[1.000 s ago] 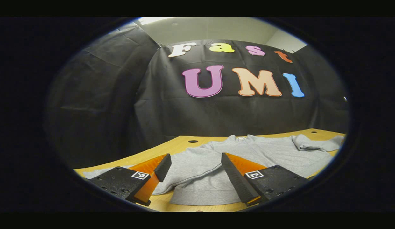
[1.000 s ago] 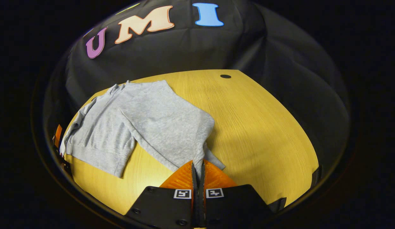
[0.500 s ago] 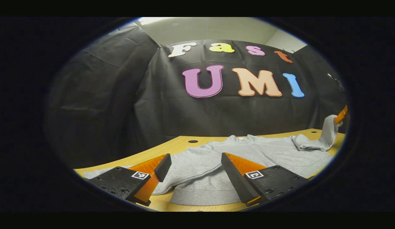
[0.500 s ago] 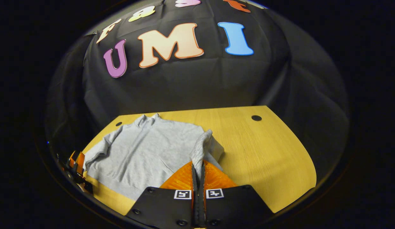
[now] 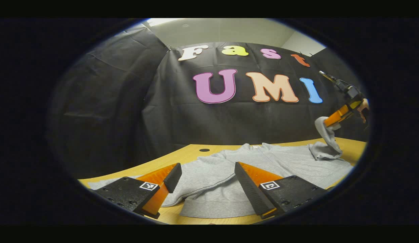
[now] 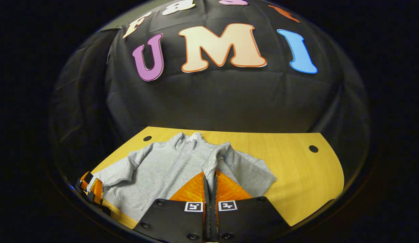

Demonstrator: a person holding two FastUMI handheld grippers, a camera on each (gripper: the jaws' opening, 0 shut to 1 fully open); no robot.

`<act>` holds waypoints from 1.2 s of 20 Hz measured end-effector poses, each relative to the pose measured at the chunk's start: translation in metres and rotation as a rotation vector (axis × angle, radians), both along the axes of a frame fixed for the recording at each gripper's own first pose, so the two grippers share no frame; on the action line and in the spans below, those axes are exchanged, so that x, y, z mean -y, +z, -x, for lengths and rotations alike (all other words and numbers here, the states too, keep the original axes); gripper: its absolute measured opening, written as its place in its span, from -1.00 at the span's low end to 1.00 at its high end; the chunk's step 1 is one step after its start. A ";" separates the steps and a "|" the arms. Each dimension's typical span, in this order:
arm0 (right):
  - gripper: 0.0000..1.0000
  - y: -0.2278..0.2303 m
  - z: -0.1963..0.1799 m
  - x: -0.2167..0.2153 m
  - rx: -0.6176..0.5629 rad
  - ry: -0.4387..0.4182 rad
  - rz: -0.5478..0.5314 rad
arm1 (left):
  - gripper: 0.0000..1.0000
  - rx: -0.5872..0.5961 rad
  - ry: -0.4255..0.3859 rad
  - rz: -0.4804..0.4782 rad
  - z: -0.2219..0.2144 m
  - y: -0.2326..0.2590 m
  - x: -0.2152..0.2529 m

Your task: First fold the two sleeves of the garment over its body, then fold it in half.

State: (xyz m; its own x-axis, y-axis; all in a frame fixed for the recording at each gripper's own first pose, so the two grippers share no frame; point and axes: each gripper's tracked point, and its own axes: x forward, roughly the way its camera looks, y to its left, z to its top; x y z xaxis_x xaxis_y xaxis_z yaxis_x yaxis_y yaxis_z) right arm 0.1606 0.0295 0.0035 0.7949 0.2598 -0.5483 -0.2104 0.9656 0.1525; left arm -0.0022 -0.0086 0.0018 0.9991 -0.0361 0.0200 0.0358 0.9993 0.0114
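Right gripper clamped on the sweater's sleeve, lifted above the body. Left gripper spread apart, low over the hem. Grey sweater, soft fleece, flat on the wooden table. Risk: thin pinch slipping, sleeve bunching rather than landing flat.

The right gripper is raised above the flat grey sweatshirt, its fingers pinched together on one sleeve. The left gripper hovers low over the sweatshirt's hem, fingers spread wide.
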 end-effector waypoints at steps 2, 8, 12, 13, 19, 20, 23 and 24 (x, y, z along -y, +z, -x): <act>-0.96 -0.002 -0.012 -0.038 0.003 0.042 -0.028 | 0.88 0.000 -0.002 0.000 0.000 0.000 0.001; -0.96 -0.008 -0.041 -0.148 0.007 0.140 -0.123 | 0.87 0.000 -0.006 0.001 -0.001 0.000 0.001; -0.96 -0.033 -0.047 -0.211 -0.005 0.182 -0.167 | 0.87 0.000 -0.006 0.000 0.000 -0.001 0.001; -0.96 -0.044 -0.046 -0.226 -0.018 0.191 -0.181 | 0.87 0.000 -0.006 0.001 -0.001 0.000 0.001; -0.96 -0.110 -0.042 -0.267 -0.107 0.203 -0.179 | 0.88 0.000 -0.006 0.000 0.000 0.000 0.001; -1.00 -0.114 -0.040 -0.271 -0.113 0.206 -0.178 | 0.87 0.000 -0.006 0.000 0.000 0.001 0.001; -0.96 -0.119 -0.037 -0.274 -0.112 0.227 -0.167 | 0.89 0.000 -0.006 0.000 0.000 0.000 0.001; -0.96 -0.120 -0.036 -0.277 -0.110 0.240 -0.168 | 0.88 0.000 -0.006 0.000 0.000 0.000 0.000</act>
